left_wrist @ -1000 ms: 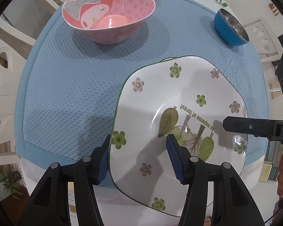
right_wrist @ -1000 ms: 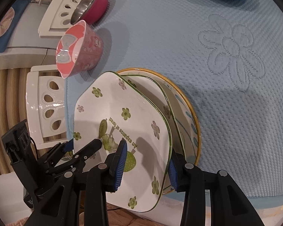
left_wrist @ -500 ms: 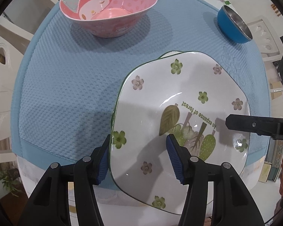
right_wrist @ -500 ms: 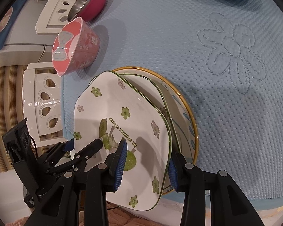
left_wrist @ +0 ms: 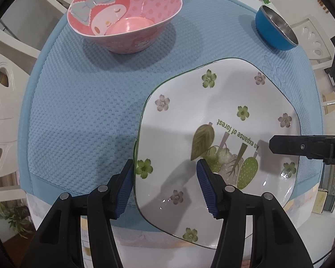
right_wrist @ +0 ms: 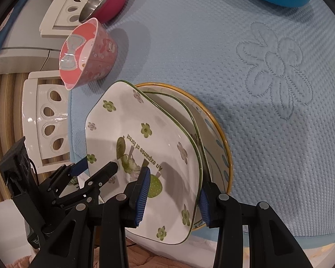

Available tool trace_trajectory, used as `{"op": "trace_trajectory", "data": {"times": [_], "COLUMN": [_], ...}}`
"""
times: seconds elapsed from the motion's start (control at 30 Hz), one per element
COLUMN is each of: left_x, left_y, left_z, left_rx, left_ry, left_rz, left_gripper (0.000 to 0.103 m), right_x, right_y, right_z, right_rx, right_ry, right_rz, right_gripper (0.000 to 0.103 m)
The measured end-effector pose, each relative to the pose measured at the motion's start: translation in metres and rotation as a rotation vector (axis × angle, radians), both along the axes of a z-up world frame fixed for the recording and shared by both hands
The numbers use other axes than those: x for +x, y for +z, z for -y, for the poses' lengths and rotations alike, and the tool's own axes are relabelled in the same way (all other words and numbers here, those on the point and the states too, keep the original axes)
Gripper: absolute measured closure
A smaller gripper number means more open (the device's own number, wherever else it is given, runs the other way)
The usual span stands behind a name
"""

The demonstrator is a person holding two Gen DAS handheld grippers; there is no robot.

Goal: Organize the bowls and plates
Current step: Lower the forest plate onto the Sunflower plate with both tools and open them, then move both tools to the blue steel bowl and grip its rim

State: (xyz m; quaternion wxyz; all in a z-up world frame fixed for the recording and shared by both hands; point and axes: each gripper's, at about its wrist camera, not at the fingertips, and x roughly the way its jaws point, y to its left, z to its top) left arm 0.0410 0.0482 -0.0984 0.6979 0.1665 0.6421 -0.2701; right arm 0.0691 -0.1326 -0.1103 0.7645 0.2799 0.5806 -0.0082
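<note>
Both grippers, left (left_wrist: pixel 165 183) and right (right_wrist: pixel 173 193), clamp opposite rims of the floral square plate (left_wrist: pixel 223 134), apparently steadying it level over the stacked plates (right_wrist: pixel 214 143) beneath.

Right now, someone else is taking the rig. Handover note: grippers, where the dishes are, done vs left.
Left gripper: jaws straddle the near-left rim of the flowered square plate, apparently gripping it.
Right gripper: jaws straddle the opposite rim of the same plate.
That plate sits tilted over a second green-rimmed plate, which lies in the yellow-rimmed dish on the blue mat.
Done: plates nearly stacked.
Left: set the top plate down flat and let go. The pink cartoon bowl, blue steel bowl and magenta steel bowl stand apart, not yet grouped.
</note>
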Motion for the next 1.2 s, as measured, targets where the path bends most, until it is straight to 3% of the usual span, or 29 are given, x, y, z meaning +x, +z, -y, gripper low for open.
{"op": "trace_trajectory", "data": {"times": [0.13, 0.3, 0.47, 0.57, 0.6, 0.63, 0.7, 0.93, 1.2], "left_x": [0.002, 0.013, 0.023, 0.034, 0.035, 0.037, 0.044, 0.065, 0.077], "left_y": [0.002, 0.011, 0.019, 0.025, 0.027, 0.028, 0.031, 0.035, 0.045], "left_z": [0.000, 0.001, 0.003, 0.004, 0.006, 0.007, 0.008, 0.015, 0.065], "left_rx": [0.000, 0.011, 0.037, 0.054, 0.066, 0.081, 0.090, 0.092, 0.066], "left_ry": [-0.003, -0.005, -0.002, 0.019, 0.025, 0.030, 0.042, 0.107, 0.092], "left_rz": [-0.002, 0.006, 0.012, 0.025, 0.034, 0.043, 0.040, -0.017, -0.037], "left_gripper": [0.051, 0.048, 0.048, 0.040, 0.040, 0.040, 0.040, 0.039, 0.039], "right_x": [0.002, 0.004, 0.004, 0.003, 0.002, 0.002, 0.001, -0.005, -0.013], "right_y": [0.000, 0.008, 0.009, 0.012, 0.014, 0.017, 0.023, 0.031, 0.043], "right_z": [-0.005, -0.017, -0.012, -0.009, -0.006, -0.004, -0.002, 0.011, 0.063], "right_rx": [-0.020, -0.117, -0.112, -0.125, -0.144, -0.191, -0.255, -0.234, -0.136], "right_ry": [0.018, 0.080, 0.090, 0.103, 0.105, 0.104, 0.104, 0.126, 0.106], "right_rz": [-0.034, -0.076, -0.076, -0.073, -0.075, -0.083, -0.092, -0.056, -0.003], "right_gripper": [0.064, 0.064, 0.064, 0.064, 0.060, 0.050, 0.046, 0.045, 0.045]}}
